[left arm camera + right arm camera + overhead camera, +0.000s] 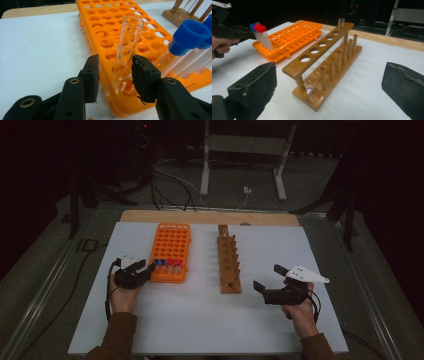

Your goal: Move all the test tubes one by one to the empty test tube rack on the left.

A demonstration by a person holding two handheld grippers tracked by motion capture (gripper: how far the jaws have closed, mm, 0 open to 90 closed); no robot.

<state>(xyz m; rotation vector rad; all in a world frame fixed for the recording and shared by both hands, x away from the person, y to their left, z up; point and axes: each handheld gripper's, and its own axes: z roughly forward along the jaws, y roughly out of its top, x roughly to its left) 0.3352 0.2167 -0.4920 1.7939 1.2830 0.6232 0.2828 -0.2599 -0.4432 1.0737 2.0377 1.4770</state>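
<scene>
Jaws apart around clear glass tube [127, 47] in perforated orange rack [105, 35]

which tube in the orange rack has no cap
The clear glass tube leaning in the near corner hole of the orange rack, between the left gripper jaws. The tubes beside it wear blue caps or red ones.

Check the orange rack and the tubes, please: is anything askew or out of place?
Yes. The clear uncapped tube in the near corner of the orange rack leans instead of standing straight. It sits between the jaws of the left tool, which do not press on it. The blue-capped tubes also look tilted.
</scene>
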